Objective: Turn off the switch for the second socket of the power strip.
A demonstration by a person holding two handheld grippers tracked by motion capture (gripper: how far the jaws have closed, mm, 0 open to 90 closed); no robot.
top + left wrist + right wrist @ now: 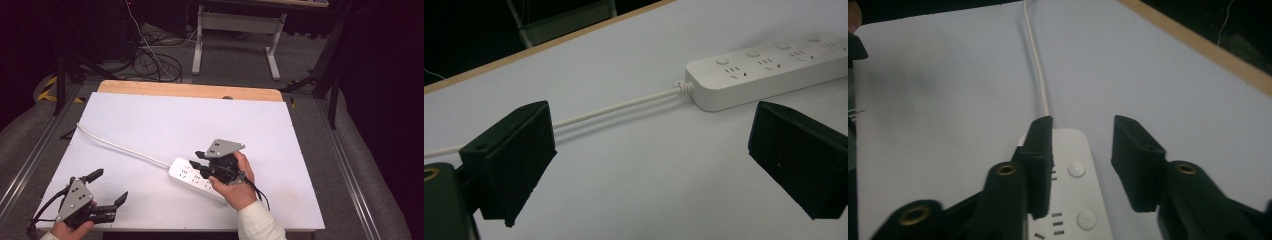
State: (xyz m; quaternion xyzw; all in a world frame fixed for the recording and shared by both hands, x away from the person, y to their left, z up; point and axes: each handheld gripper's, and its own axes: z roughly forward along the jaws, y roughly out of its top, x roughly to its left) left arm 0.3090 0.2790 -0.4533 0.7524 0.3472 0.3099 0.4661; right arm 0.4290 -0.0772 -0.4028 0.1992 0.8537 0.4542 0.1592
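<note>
Two grippers worked around one strip (196, 178), which lay on the table (165, 120) toward its near right. The left gripper (109, 185), nearest the table's front edge and well left of the strip, gaped wide, idle. The right gripper (197, 160) hovered over the strip's cord end, jaws parted and empty, probably lining up on a switch. One cord (120, 146) ran off to the far left.

No lettering, brand or number can be read anywhere (the power strip (197, 178) bears none legible).
</note>
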